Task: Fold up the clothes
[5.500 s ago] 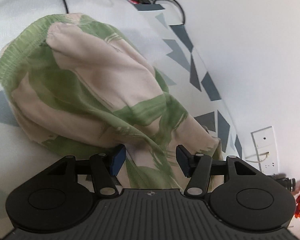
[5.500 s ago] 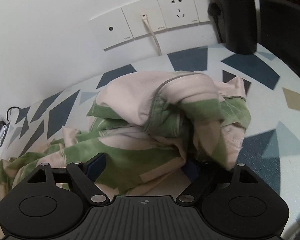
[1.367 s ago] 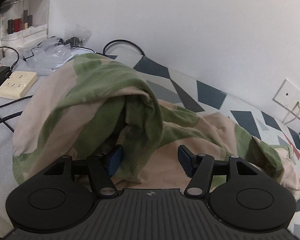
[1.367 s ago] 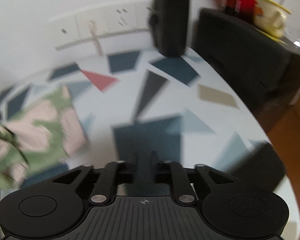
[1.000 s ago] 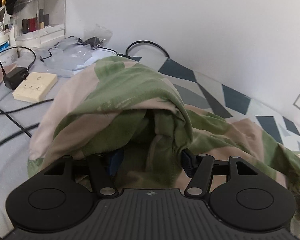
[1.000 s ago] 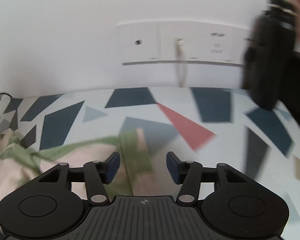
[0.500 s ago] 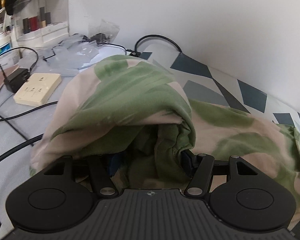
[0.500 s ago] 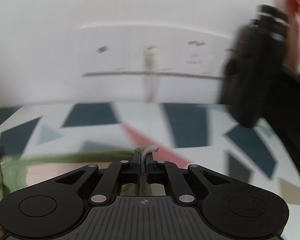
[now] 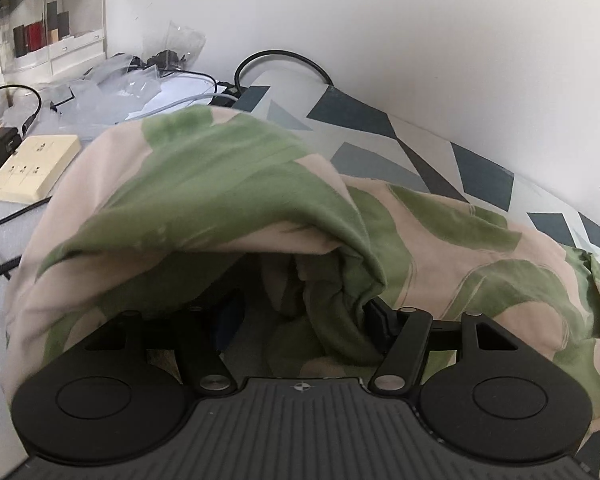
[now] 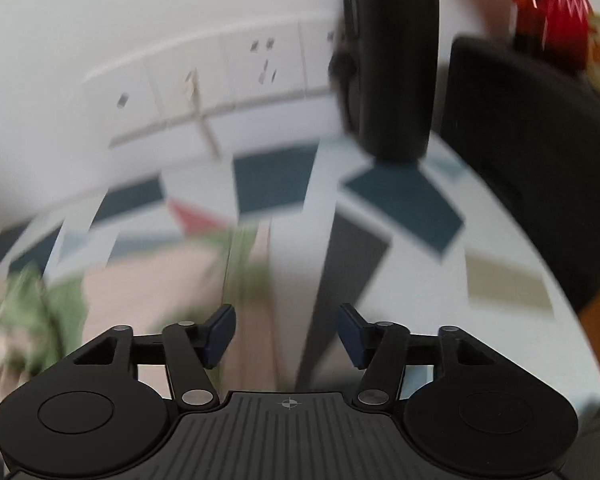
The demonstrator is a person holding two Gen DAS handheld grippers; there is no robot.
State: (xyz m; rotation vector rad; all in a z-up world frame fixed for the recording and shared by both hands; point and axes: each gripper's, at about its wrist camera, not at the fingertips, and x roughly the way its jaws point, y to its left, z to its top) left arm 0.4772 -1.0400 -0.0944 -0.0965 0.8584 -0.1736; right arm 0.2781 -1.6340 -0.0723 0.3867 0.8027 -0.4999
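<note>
A pink garment with green patches [image 9: 228, 184] lies heaped on the patterned table. My left gripper [image 9: 304, 320] is open and pushed under a raised fold of it; bunched cloth sits between the spread fingers and partly hides the fingertips. In the blurred right wrist view the garment's edge [image 10: 148, 280] lies flat at the lower left. My right gripper [image 10: 286, 330] is open and empty just above the table, over that edge of the cloth.
A cream power strip [image 9: 34, 168], black cables [image 9: 280, 58], plastic bags and a clear organiser [image 9: 48, 24] lie to the left. A black bottle [image 10: 394, 56] stands by the wall sockets [image 10: 228, 76]. A black box [image 10: 540, 160] sits at the right.
My right gripper, shut on the garment's edge half a second ago, has opened and let it go, swinging right. My left gripper has pushed deeper under the fold.
</note>
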